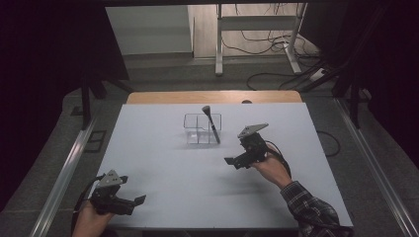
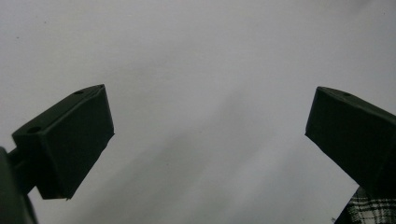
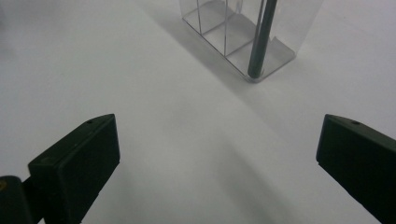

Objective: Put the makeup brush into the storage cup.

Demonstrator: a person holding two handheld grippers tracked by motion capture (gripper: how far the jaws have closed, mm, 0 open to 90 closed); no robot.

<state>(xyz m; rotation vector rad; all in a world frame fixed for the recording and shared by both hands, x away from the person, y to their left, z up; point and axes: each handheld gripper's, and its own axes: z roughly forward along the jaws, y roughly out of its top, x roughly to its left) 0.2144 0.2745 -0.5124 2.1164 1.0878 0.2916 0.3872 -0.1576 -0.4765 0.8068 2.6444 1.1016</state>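
Two hand-held black grippers were in use over a white rectangular table top [image 1: 163, 168]. The right gripper [image 1: 230, 161] was held above the table's middle-right area, just in front of and to the right of a clear plastic organiser box divided into compartments [image 1: 196, 129]. Its jaws stood wide apart with nothing between them; the right gripper view confirmed bare white surface in the gap. A grey three-cornered plate [image 1: 252, 130] sat on top of this gripper, and the person's sleeve of dark checked cloth [image 1: 309, 205] entered from the lower right.

The organiser box stood upright near the table's centre, towards the far side. One dark make-up brush with a slim handle and a flared head [image 1: 211, 123] stood in the box's right-hand near compartment, leaning so that its head rose above the far rim. In the right gripper view the brush handle [image 3: 259, 42] rested with its lower end in the corner compartment of the box [image 3: 219, 28] nearest that gripper. The gripper was near the box but not touching it or the brush.

The left gripper [image 1: 140, 200] was held low at the table's near-left corner, well apart from the box. Its jaws were likewise spread wide and empty, with only plain table surface [image 2: 201, 93] between them in the left gripper view.
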